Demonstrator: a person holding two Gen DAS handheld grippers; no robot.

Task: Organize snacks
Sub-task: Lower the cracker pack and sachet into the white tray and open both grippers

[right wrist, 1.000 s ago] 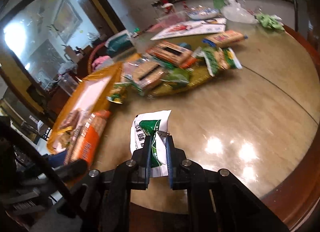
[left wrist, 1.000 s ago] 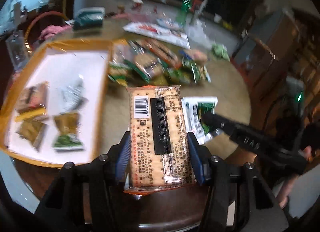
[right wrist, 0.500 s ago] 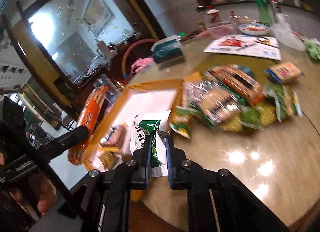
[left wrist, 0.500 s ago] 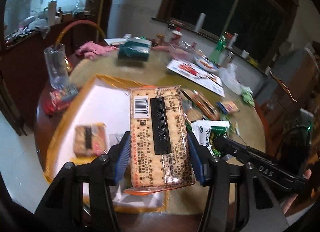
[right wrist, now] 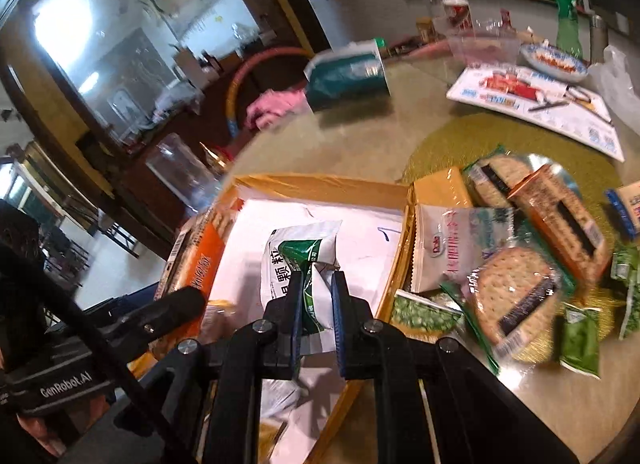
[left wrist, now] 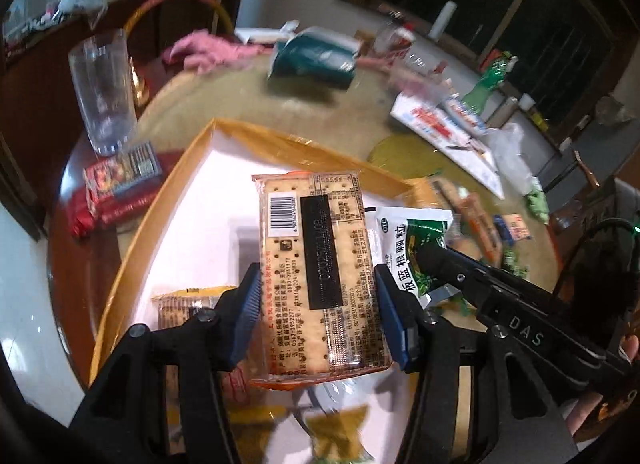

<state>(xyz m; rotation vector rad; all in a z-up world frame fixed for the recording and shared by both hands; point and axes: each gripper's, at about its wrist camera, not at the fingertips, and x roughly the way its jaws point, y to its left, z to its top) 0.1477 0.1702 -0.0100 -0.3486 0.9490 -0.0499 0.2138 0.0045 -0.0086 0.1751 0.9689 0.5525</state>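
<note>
My left gripper [left wrist: 318,314] is shut on a cracker pack [left wrist: 320,280] with a barcode and a black strip, held above the orange-rimmed tray [left wrist: 168,200]. My right gripper [right wrist: 316,316] is shut on a white and green sachet [right wrist: 298,252], also over the tray [right wrist: 320,184]. In the left wrist view the sachet [left wrist: 412,240] and the right gripper [left wrist: 428,260] sit just right of the cracker pack. The right wrist view shows the cracker pack [right wrist: 196,260] and the left gripper's finger at the left. Small packets [left wrist: 184,308] lie on the tray's white floor.
A pile of snack packs [right wrist: 516,268] lies on the round table right of the tray. A glass [left wrist: 102,96], a red packet [left wrist: 116,184], a teal tissue pack [left wrist: 316,60], a pink cloth [left wrist: 212,50] and a printed sheet [right wrist: 532,100] stand further back.
Both grippers have swung left from over the bare table to above the tray, each still holding its item. The snack pile has slid to the right of both views.
</note>
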